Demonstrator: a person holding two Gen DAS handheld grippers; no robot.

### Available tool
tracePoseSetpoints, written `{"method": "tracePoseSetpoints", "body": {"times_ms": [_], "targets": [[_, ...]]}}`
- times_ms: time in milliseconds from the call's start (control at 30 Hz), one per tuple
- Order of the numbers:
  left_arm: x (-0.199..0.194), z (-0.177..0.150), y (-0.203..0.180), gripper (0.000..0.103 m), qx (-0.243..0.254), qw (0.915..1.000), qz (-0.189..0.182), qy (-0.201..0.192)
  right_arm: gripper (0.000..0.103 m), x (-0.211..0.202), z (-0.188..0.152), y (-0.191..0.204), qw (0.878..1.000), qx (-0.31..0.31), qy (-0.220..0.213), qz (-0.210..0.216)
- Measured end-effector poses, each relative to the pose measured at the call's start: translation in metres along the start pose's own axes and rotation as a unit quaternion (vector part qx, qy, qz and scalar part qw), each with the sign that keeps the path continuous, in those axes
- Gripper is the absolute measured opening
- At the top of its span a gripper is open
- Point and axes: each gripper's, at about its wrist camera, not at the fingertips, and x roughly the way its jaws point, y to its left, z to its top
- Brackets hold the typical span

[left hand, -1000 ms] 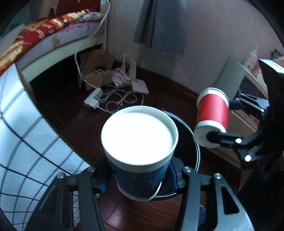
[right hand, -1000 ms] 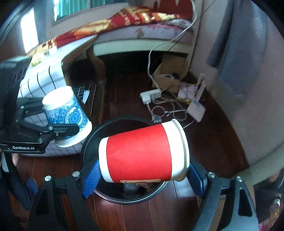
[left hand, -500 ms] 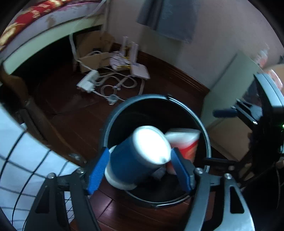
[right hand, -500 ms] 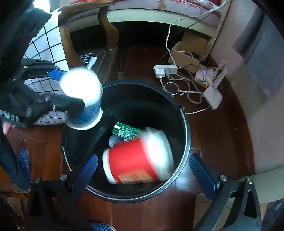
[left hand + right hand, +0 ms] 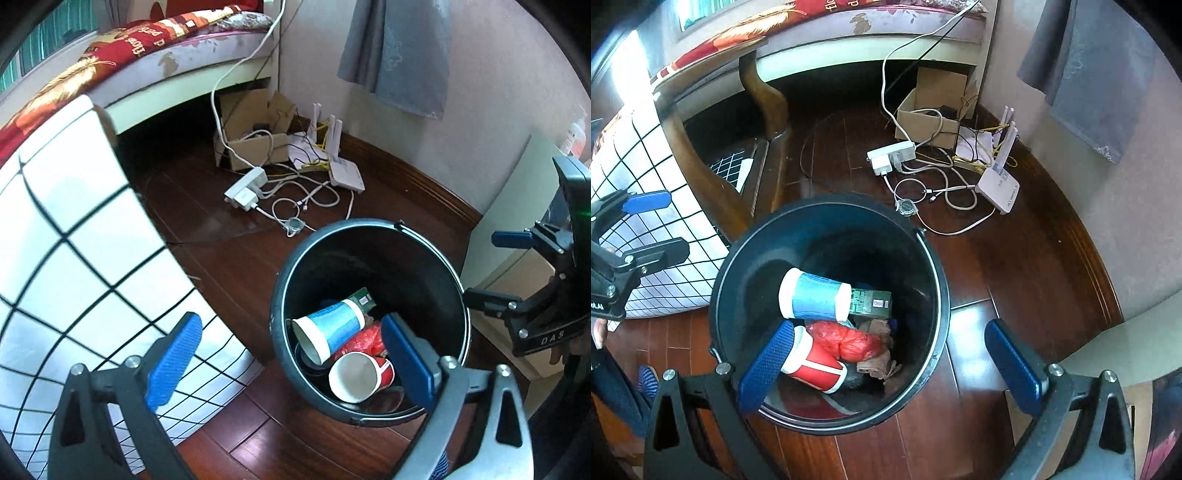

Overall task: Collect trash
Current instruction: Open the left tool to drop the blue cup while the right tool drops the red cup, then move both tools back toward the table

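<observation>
A black round bin point(image 5: 369, 229) point(image 5: 827, 201) stands on the dark wood floor. Inside it, a blue paper cup point(image 5: 332, 328) point(image 5: 812, 295) and a red paper cup point(image 5: 364, 374) point(image 5: 816, 365) lie on their sides. Beside them are a red plastic bag point(image 5: 849, 339) and a green box point(image 5: 871, 302). My left gripper point(image 5: 290, 321) hangs over the bin's left rim, its jaws opening with nothing between them. My right gripper point(image 5: 889, 326) hovers above the bin's front, open and empty. Each gripper shows at the edge of the other's view.
A white checked cloth point(image 5: 74, 240) hangs left of the bin over a wooden leg point(image 5: 764, 96). Behind the bin lie a power strip point(image 5: 892, 157), tangled cables, a white router point(image 5: 997, 188) and a cardboard box point(image 5: 255, 129). A bed runs along the back.
Both grippers let go of their cups, which fell into the bin and now lie on the other trash. Both sets of jaws have spread wide, and the views have tipped down towards the bin.
</observation>
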Motion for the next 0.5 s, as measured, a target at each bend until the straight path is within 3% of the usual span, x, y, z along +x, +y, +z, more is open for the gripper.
{"method": "tracePoseSetpoints", "body": {"times_ms": [500], "targets": [[-0.061, 0.002, 0.015, 0.098, -0.021, 0.9968, 0.055, -0.055, 0.103, -0.050, 0.029, 0.038, 0.998, 0.001, -0.061, 0.012]]}}
